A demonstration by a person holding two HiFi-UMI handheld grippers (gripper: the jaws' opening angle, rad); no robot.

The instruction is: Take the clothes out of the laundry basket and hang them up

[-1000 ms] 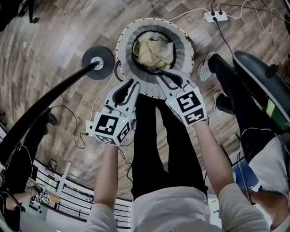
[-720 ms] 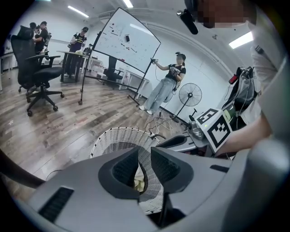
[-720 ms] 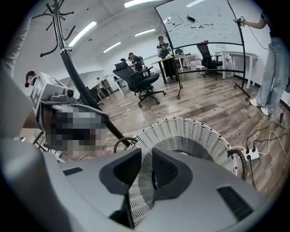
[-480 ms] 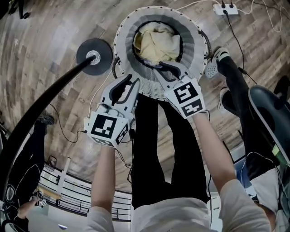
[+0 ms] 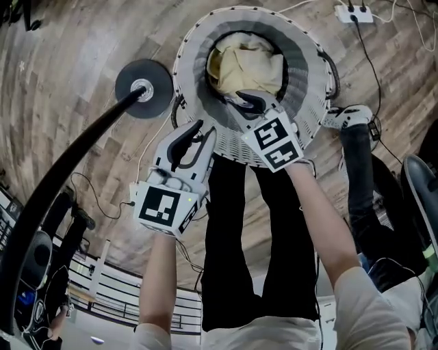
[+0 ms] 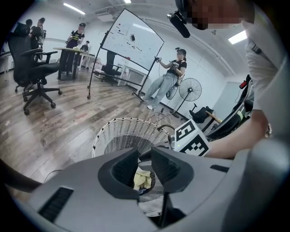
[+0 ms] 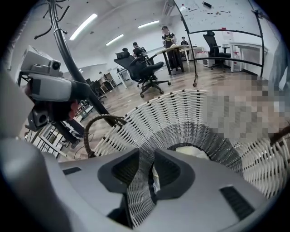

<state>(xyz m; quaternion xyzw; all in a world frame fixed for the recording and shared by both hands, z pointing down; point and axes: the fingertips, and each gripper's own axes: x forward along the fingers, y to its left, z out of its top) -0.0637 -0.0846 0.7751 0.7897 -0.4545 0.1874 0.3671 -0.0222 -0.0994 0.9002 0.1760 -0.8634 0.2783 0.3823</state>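
A round white wicker laundry basket point(image 5: 188, 48) stands on the wood floor with pale yellow clothes point(image 5: 246, 65) bunched in its bottom. My right gripper point(image 5: 246, 102) reaches over the near rim into the basket's mouth. Its jaws are opening and nothing is between them. The right gripper view shows the basket's inner wall point(image 7: 181, 108) and a bit of cloth point(image 7: 190, 151) past the gripper point(image 7: 147, 158). My left gripper point(image 5: 198, 130) hovers just outside the near-left rim, jaws slightly apart and empty. In the left gripper view its jaws point(image 6: 145, 158) frame the basket point(image 6: 122, 131) and the clothes point(image 6: 142, 179).
A black rack pole point(image 5: 68, 157) rises from a round base point(image 5: 144, 89) left of the basket. A power strip point(image 5: 354, 14) and cables lie at the far right. Another person's leg and shoe point(image 5: 356, 116) stand beside the basket. Office chairs point(image 6: 31, 68) and a whiteboard point(image 6: 131, 41) stand farther off.
My right gripper has moved forward over the basket's rim and its jaws have spread. The left gripper has stayed near the rim. The person at the right has shifted.
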